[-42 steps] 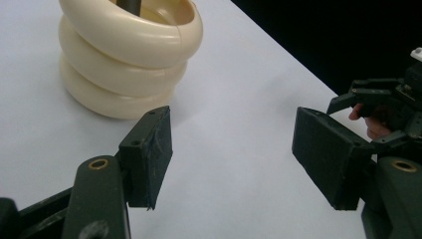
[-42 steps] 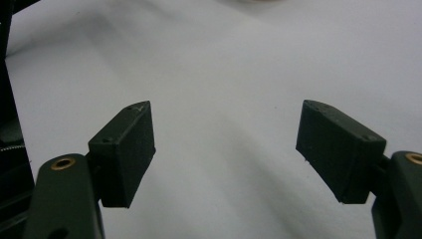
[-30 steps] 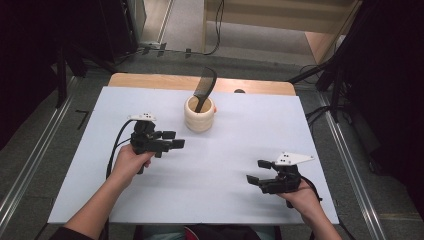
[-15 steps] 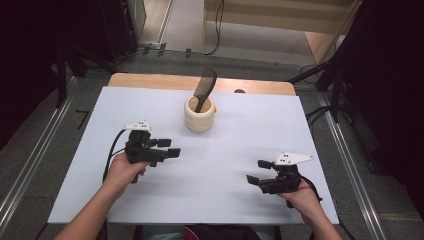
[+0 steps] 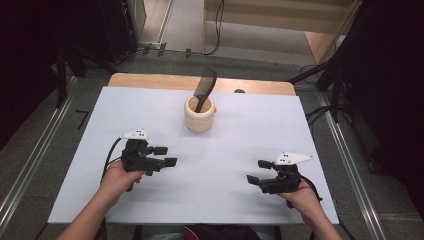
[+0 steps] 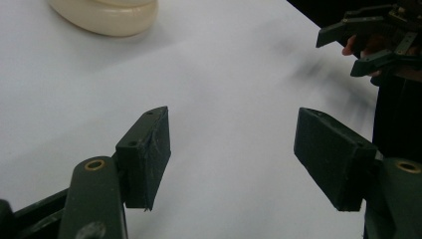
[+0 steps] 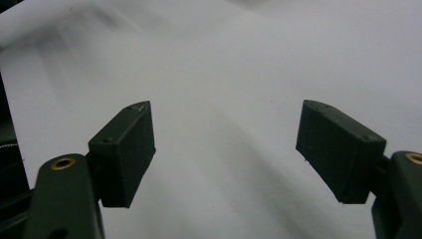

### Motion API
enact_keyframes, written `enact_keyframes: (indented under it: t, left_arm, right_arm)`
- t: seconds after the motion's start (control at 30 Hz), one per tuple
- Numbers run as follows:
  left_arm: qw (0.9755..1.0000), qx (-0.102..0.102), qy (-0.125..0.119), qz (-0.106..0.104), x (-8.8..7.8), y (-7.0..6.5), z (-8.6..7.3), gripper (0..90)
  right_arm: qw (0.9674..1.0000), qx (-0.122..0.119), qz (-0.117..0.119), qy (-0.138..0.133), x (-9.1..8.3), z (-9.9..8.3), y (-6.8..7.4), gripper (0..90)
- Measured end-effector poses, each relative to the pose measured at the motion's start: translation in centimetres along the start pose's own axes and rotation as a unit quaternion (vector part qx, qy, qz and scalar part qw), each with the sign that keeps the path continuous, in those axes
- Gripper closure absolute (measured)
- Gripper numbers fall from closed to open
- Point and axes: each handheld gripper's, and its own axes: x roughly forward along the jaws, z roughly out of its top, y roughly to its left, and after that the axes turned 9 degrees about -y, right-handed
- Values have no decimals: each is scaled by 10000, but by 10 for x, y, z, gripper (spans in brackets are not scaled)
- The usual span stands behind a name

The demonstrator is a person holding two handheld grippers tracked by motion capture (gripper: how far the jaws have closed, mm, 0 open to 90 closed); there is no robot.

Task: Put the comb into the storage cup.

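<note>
1. Leftmost, the left hand (image 5: pixel 117 176), resting over the near left part of the white table (image 5: pixel 235 200), forearm entering from the bottom edge.
2. Held in it, the left gripper (image 5: pixel 165 156), jaws spread wide with nothing between them, pointed toward the right side of the table; cable looping off its left side.
3. In the left gripper view, the same left gripper (image 6: pixel 231 157) over bare white surface, pads well apart, a cream-coloured base at the top left edge and the other gripper far off at top right.
4. Farther back and near the table's middle line, a cream cup (image 5: pixel 200 114), upright, well apart from both grippers.
5. Standing in the cup, a dark comb (image 5: pixel 205 88), leaning up and to the right past the rim; a small orange spot just at the cup's right side, too small to identify.
6. Behind the white surface, a strip of wooden tabletop (image 5: pixel 150 81) along the far edge.
7. Toward the near right, the right gripper (image 5: pixel 258 171), jaws likewise parted and empty, aimed leftward, held by the right hand (image 5: pixel 305 197).
8. In the right gripper view, the right gripper (image 7: pixel 224 149) above plain white table, both pads wide apart, gripping nothing.
</note>
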Motion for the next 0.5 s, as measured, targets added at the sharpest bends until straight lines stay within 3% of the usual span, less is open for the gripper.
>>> enact_keyframes:
  t: [0.5]
  left_arm:
    - [9999, 36, 89, 81, -14, -4, -12, 315]
  right_arm:
    - [10000, -16, 12, 35, 1, -1, -1, 212]
